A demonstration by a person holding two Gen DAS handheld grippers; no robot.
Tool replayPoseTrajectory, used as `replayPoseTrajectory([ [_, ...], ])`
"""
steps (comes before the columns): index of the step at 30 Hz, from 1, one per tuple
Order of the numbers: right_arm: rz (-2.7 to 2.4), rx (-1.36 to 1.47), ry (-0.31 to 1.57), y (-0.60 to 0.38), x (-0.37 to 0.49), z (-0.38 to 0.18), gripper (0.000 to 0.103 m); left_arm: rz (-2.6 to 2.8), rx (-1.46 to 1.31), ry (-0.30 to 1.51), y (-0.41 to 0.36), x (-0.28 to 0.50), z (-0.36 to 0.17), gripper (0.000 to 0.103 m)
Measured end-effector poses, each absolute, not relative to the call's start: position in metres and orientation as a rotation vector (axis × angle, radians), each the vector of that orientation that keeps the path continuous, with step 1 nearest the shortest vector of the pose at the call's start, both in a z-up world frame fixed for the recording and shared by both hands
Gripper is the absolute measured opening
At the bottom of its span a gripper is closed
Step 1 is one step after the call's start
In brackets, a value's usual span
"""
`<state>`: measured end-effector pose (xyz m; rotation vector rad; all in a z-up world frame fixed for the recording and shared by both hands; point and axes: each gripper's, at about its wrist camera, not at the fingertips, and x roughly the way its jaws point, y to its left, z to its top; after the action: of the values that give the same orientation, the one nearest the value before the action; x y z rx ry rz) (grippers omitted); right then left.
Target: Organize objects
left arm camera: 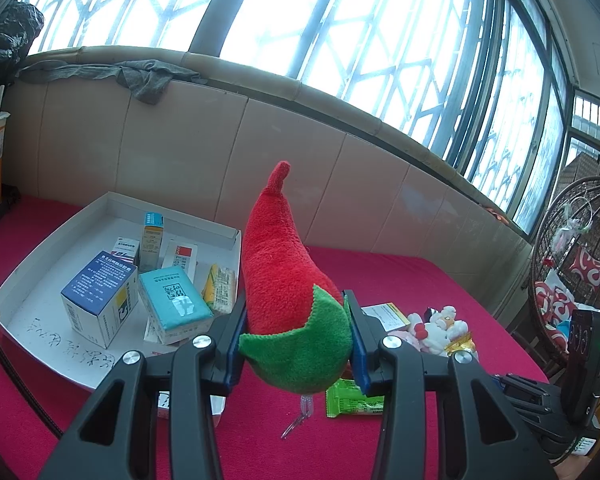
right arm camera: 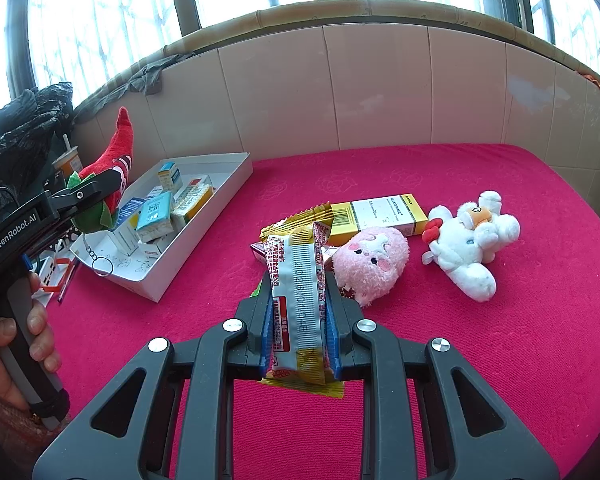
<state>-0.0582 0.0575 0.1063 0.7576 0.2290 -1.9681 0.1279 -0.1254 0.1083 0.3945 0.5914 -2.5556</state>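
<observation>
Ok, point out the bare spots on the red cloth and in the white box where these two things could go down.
The red cloth is bare in front of the white plush and between the white box and the snack pile. In the box, only the near corner by the scribbles shows bare floor; its middle is crowded with cartons. Around the pink plush it is cluttered.

Both grippers, left (left arm camera: 296, 344) and right (right arm camera: 298, 328), are showing black frames, silver screws, blue pads. "GenRobot.AI" is showing white on one handle.
</observation>
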Motion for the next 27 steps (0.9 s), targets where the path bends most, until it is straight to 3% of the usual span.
replayPoseTrajectory([
  [27,-1.945,0.734,0.265,0.044,-0.052,0.112,0.021,-2.524,0.371,0.630,-0.144,0.140,0.107,0.042],
])
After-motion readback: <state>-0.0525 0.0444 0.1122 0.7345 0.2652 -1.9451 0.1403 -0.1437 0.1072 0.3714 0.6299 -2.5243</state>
